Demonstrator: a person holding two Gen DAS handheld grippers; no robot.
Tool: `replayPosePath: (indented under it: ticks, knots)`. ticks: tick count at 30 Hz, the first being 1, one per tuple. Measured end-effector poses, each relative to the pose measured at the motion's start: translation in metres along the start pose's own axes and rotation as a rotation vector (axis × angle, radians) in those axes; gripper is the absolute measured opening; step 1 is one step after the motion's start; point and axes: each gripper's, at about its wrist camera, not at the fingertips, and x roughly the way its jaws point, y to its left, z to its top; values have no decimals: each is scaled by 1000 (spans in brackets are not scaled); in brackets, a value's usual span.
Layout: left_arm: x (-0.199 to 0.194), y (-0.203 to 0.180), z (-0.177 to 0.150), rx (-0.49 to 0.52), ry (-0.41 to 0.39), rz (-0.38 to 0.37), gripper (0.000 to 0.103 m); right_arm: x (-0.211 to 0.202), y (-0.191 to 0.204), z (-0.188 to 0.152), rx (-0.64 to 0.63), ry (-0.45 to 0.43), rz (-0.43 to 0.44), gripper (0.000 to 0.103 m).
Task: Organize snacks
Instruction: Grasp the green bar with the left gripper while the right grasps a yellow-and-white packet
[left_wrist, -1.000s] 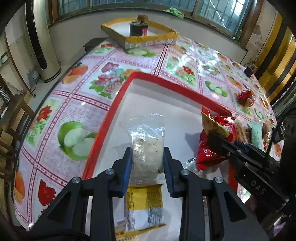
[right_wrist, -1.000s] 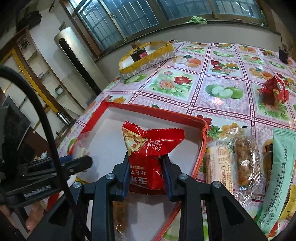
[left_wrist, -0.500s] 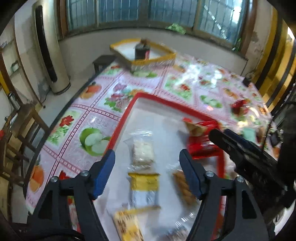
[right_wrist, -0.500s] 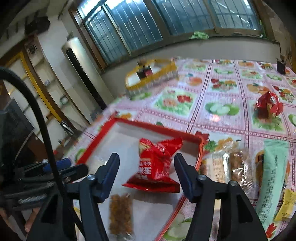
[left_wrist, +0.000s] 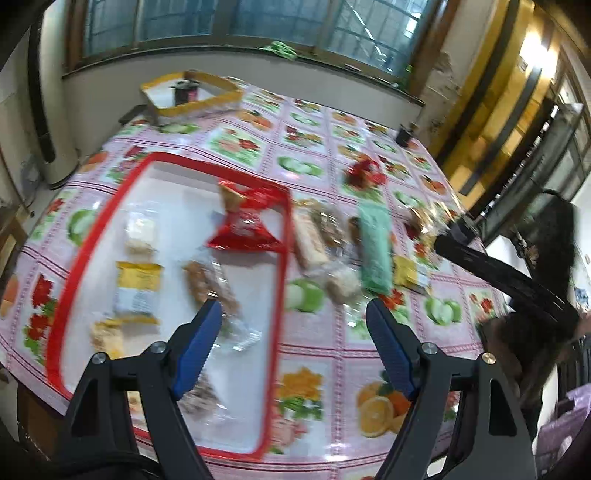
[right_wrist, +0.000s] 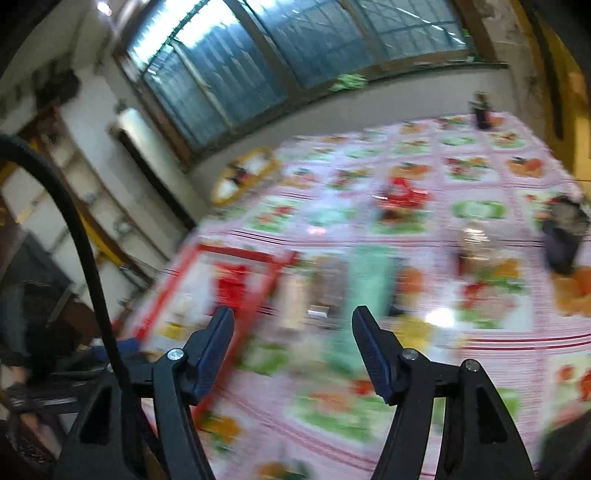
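Observation:
A red-rimmed white tray (left_wrist: 280, 258) lies on the fruit-print tablecloth. In it are a red snack bag (left_wrist: 245, 225), a clear packet with a pale cake (left_wrist: 139, 230), a yellow-and-white packet (left_wrist: 137, 284) and a brown bar (left_wrist: 208, 284). Loose snacks lie right of the tray, among them a long green packet (left_wrist: 375, 247) and a small red bag (left_wrist: 364, 171). My left gripper (left_wrist: 293, 332) is open and empty, high above the tray's near right side. My right gripper (right_wrist: 291, 332) is open and empty above the table; its view is blurred, with the tray (right_wrist: 243, 254) and green packet (right_wrist: 365, 280) below.
A yellow-rimmed box (left_wrist: 192, 92) holding a dark object stands at the table's far left corner. A small dark object (left_wrist: 404, 133) sits at the far right edge. The right gripper's black arm (left_wrist: 509, 284) reaches in at right. Windows and a wall lie behind.
Both grippers opened, letting go of the pale cake packet and the red bag in the tray, then rose and swung right, away from the tray.

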Motion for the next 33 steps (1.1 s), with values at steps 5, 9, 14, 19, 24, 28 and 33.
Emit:
replayPosePath:
  ticks: [5, 9, 14, 19, 24, 28, 33]
  knots:
    - [-4, -19, -9, 29, 5, -9, 80, 33, -45, 6, 74, 97, -77, 67]
    - [-7, -18, -11, 27, 7, -1, 80, 55, -56, 11, 86, 150, -89, 67]
    - [-10, -11, -15, 9, 8, -4, 80, 68, -56, 3, 59, 190, -93, 68]
    - [-8, -8, -16, -1, 12, -11, 80, 47, -46, -24, 51, 193, -93, 68]
    - [-4, -9, -17, 4, 26, -17, 80, 51, -25, -33, -26, 167, -233, 61]
    - [-3, -11, -18, 13, 31, -17, 80, 61, -15, -32, -83, 161, -336, 54]
    - [6, -18, -19, 19, 54, -17, 80, 58, -16, -37, -97, 117, -385, 38]
